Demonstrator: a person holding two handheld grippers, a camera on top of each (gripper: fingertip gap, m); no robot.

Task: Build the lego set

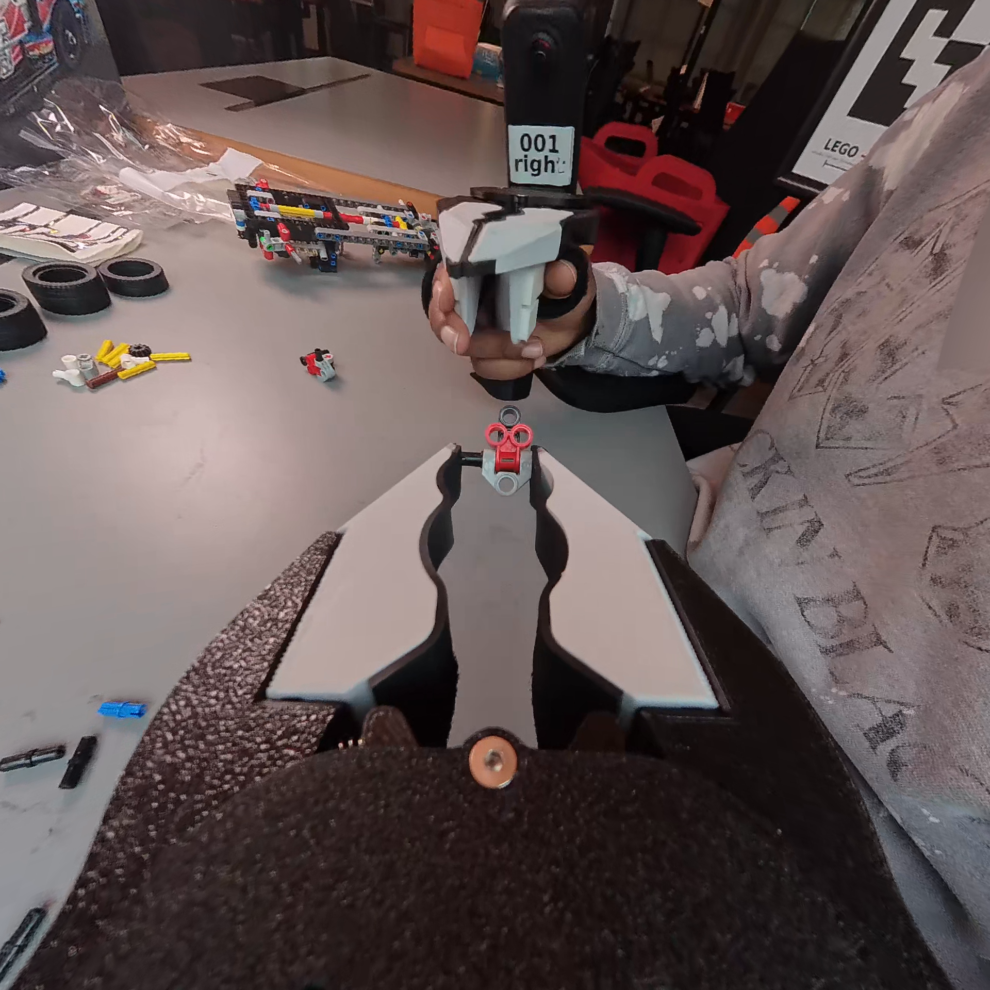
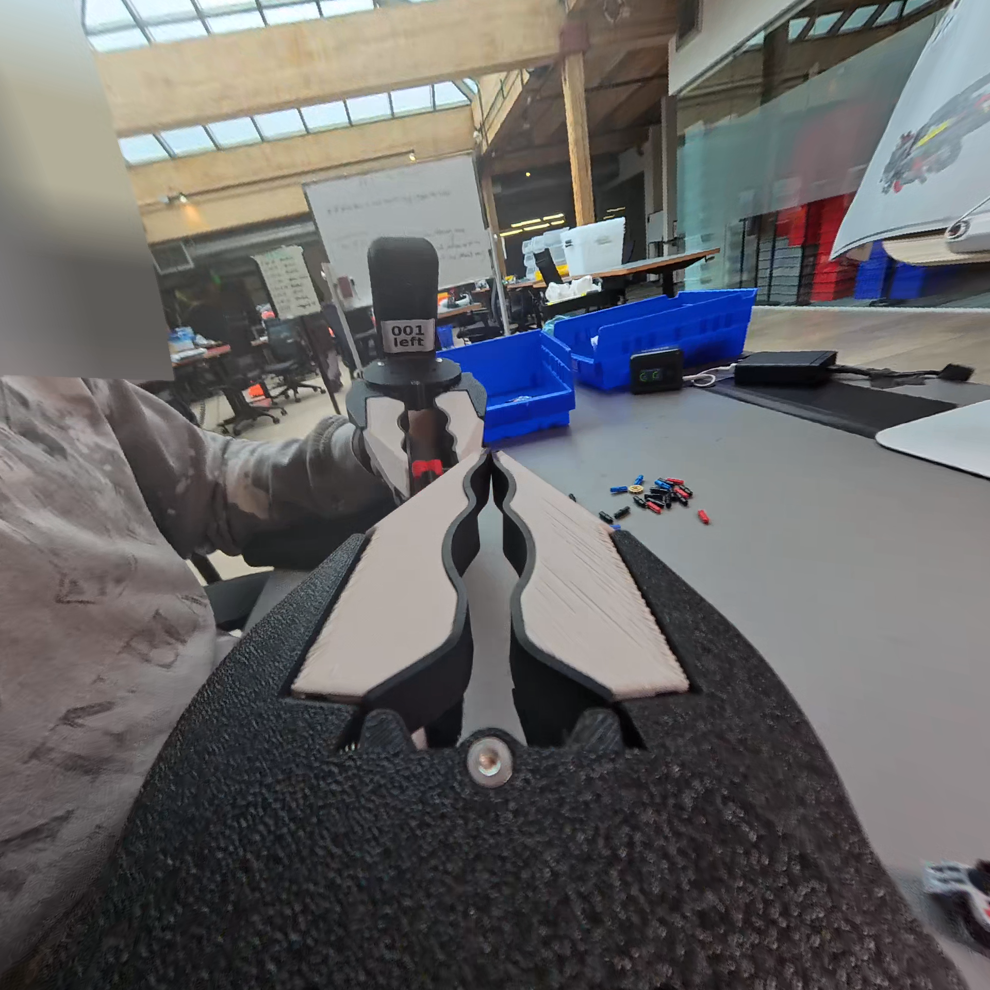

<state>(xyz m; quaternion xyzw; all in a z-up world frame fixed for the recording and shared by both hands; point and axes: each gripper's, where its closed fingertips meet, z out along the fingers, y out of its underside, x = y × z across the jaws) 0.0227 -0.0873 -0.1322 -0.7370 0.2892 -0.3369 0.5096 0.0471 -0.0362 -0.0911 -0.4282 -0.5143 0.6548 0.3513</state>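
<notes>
Spanning an open workshop, grey table bears scattered tyres.

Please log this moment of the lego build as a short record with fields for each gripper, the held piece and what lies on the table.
left gripper: shut on a small red and grey assembly, held above the table
right gripper: shut, nothing visible between its fingertips
chassis build: lying on the table, far side
tyres: three in view, at the left edge of the left wrist view
loose pins: scattered heap, seen in the right wrist view
blue bins: two, on the table's far end
</notes>
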